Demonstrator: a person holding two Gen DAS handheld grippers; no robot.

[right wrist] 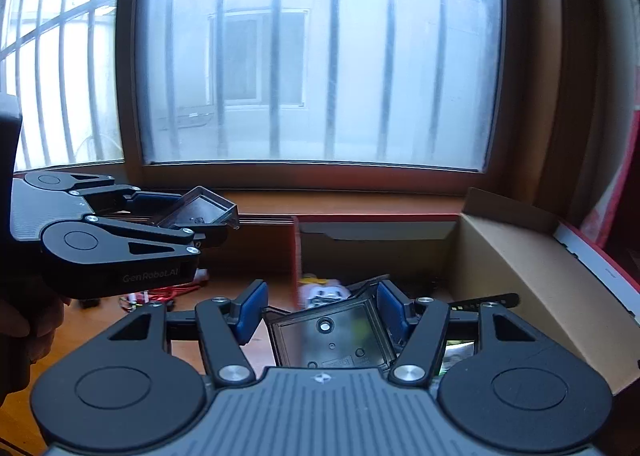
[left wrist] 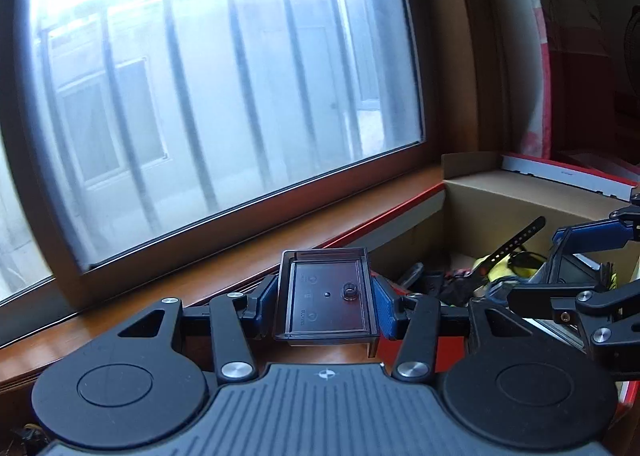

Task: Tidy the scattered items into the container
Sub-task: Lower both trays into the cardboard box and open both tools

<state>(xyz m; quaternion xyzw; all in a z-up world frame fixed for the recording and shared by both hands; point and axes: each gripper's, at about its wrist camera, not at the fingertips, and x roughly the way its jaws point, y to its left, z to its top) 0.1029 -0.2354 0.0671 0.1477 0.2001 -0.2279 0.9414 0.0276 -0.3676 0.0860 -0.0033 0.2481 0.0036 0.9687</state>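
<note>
My left gripper is shut on a dark translucent plastic tray, held in the air left of the cardboard box; it also shows in the right wrist view with its tray. My right gripper is open over the box, with a second dark plastic tray lying loose between its blue pads, tilted against the right one. In the left wrist view the right gripper hovers over the box with that tray.
The box holds a black perforated strap, a yellow item and a white toy. Red wires lie on the wooden desk. A barred window and wooden sill stand behind.
</note>
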